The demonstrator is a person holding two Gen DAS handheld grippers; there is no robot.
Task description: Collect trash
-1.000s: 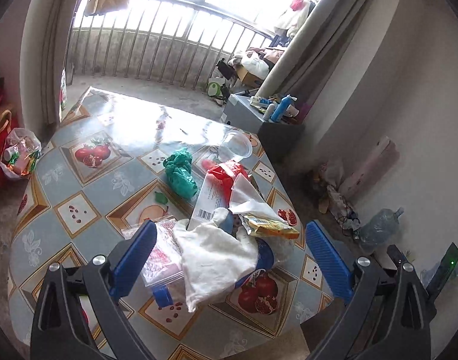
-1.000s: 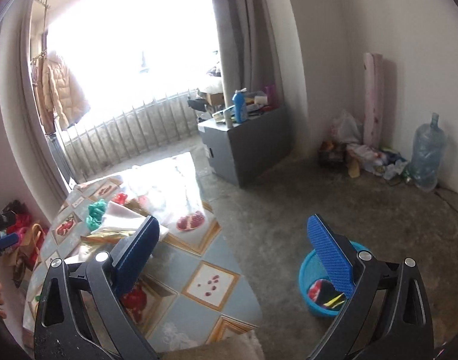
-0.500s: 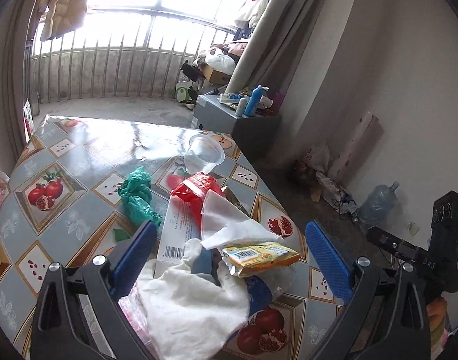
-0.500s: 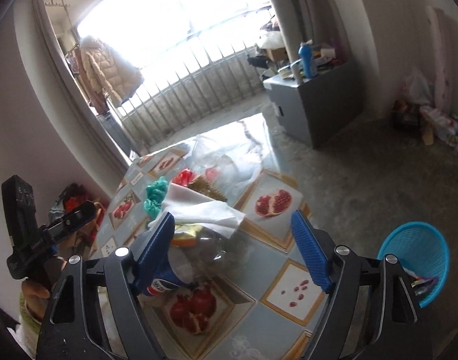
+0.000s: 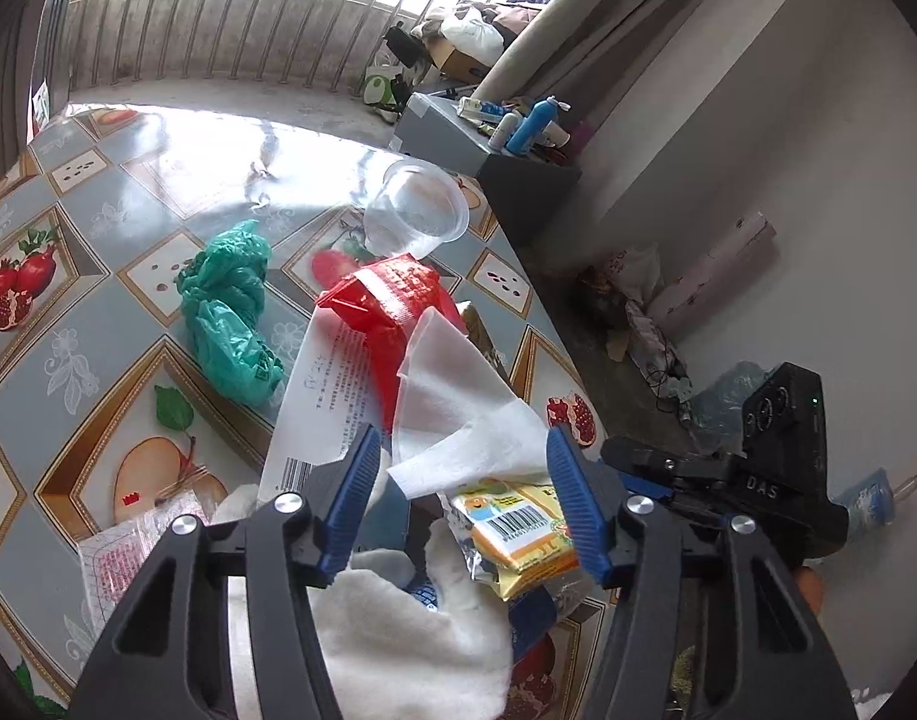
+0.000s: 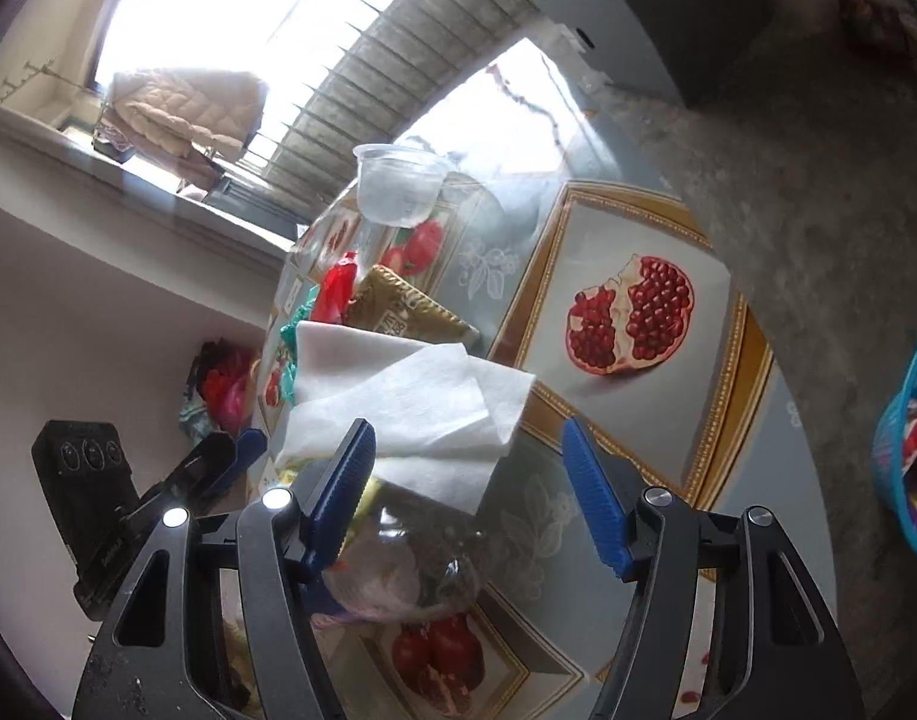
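Observation:
A heap of trash lies on the fruit-patterned table (image 5: 98,228). It holds a white tissue (image 5: 458,402), a yellow snack wrapper (image 5: 512,531), a red-and-white packet (image 5: 386,306), a green plastic bag (image 5: 230,312) and a clear cup (image 5: 413,213). My left gripper (image 5: 467,498) hangs low over the heap. Its jaws are closing, with the tissue and the yellow wrapper between the pads, and no clear squeeze shows. My right gripper (image 6: 467,498) comes from the opposite side and is also closing. The tissue (image 6: 410,402) lies by its left pad, unpinched. A blue basket (image 6: 902,450) holding trash stands on the floor.
A brown wrapper (image 6: 404,306) and a clear bag (image 6: 398,570) lie in the heap, with a white cloth (image 5: 410,630) under my left gripper. A grey cabinet (image 5: 458,132) with bottles stands past the table's far edge. A large water bottle (image 5: 722,396) lies by the wall.
Both grippers came down and in toward the heap, and their jaws narrowed. The right wrist view swung from the floor and basket onto the table.

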